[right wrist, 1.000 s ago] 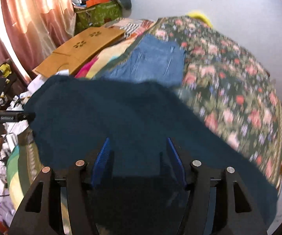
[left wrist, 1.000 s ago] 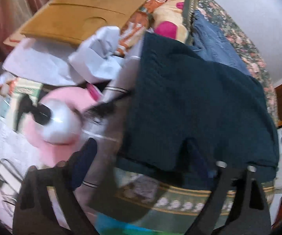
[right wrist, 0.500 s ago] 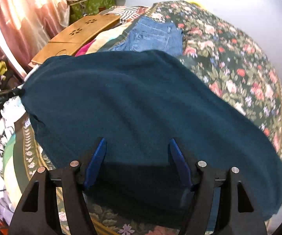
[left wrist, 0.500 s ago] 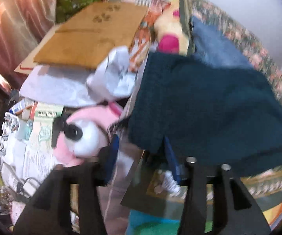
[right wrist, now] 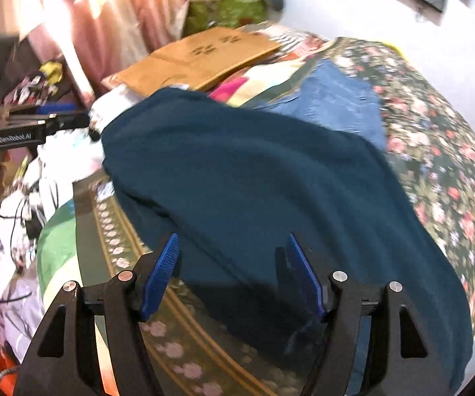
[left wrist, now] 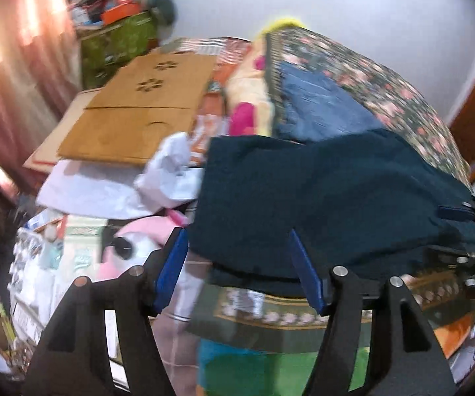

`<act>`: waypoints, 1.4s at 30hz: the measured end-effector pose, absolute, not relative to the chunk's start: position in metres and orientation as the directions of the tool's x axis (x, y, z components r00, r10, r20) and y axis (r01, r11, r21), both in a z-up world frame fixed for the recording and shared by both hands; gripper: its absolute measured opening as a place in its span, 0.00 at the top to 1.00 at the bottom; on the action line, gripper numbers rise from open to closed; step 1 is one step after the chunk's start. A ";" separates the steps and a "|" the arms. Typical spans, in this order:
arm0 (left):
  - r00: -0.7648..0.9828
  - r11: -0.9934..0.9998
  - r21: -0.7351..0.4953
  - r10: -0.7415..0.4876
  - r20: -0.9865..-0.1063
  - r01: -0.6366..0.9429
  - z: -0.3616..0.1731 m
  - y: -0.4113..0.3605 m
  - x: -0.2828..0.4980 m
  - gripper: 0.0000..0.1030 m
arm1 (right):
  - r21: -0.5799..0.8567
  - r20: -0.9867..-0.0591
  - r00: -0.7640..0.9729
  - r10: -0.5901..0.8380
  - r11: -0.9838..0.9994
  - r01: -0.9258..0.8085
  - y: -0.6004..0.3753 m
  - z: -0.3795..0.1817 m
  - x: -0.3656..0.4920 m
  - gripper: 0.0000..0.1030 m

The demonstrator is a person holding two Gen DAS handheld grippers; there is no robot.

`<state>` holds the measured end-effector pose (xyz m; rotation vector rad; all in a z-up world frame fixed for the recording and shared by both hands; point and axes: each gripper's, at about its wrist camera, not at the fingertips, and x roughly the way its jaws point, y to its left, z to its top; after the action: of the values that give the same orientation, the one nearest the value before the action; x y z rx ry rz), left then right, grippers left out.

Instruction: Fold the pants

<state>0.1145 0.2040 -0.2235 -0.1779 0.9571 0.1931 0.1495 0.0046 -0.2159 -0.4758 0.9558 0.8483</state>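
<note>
The dark teal pants (left wrist: pixel 320 194) lie folded over on the floral bedspread (left wrist: pixel 412 105), reaching its near edge; they also fill the right wrist view (right wrist: pixel 254 178). My left gripper (left wrist: pixel 237 264) is open, its blue pads just short of the pants' near left corner. My right gripper (right wrist: pixel 232 274) is open, its jaws wide over the pants' near edge, holding nothing. The right gripper also shows at the right edge of the left wrist view (left wrist: pixel 468 217), and the left gripper shows at the left of the right wrist view (right wrist: pixel 39 128).
Folded blue jeans (right wrist: pixel 336 99) lie beyond the teal pants. A brown cardboard sheet (left wrist: pixel 138 112), white paper (left wrist: pixel 168 175), a pink plush toy (left wrist: pixel 138 241) and loose clutter lie left of the bed. Pink curtains (right wrist: pixel 82 16) hang at the left.
Both grippers let go of the teal pants and opened wide. The pants now lie flat on the bed. Both grippers pulled back and tilted upward.
</note>
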 end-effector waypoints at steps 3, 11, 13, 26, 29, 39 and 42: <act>0.525 0.983 -0.063 0.038 -0.850 -0.175 -0.241 0.181 0.128 0.39 | -0.002 -0.882 0.268 0.388 0.564 -0.825 0.015 -0.233 0.149 0.54; 0.432 0.997 -0.023 0.008 -0.902 -0.068 -0.292 0.132 0.151 0.39 | 0.039 -0.867 0.263 0.423 0.584 -0.810 0.014 -0.237 0.160 0.82; 0.437 0.996 0.044 0.072 -0.897 -0.073 -0.295 0.124 0.156 0.43 | 0.080 -0.863 0.242 0.444 0.592 -0.802 0.013 -0.237 0.163 0.88; 0.459 0.996 -0.062 -0.028 -0.888 -0.059 -0.284 0.137 0.138 0.80 | 0.184 -0.845 0.162 0.509 0.562 -0.806 0.005 -0.228 0.146 0.92; 0.412 0.994 -0.084 -0.049 -0.910 -0.068 -0.306 0.132 0.136 0.80 | 0.200 -0.850 0.151 0.505 0.573 -0.795 0.003 -0.237 0.146 0.87; 0.418 0.990 -0.099 -0.049 -0.907 -0.098 -0.278 0.143 0.121 0.76 | 0.223 -0.815 0.228 0.533 0.652 -0.724 -0.039 -0.202 0.164 0.53; 0.445 0.989 -0.101 -0.041 -0.895 -0.111 -0.260 0.144 0.120 0.71 | 0.214 -0.799 0.308 0.517 0.723 -0.657 -0.073 -0.201 0.180 0.47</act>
<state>0.1198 0.1442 -0.2601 -0.1526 1.1100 0.0438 0.1799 -0.0725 -0.2006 -0.1625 0.9890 0.7803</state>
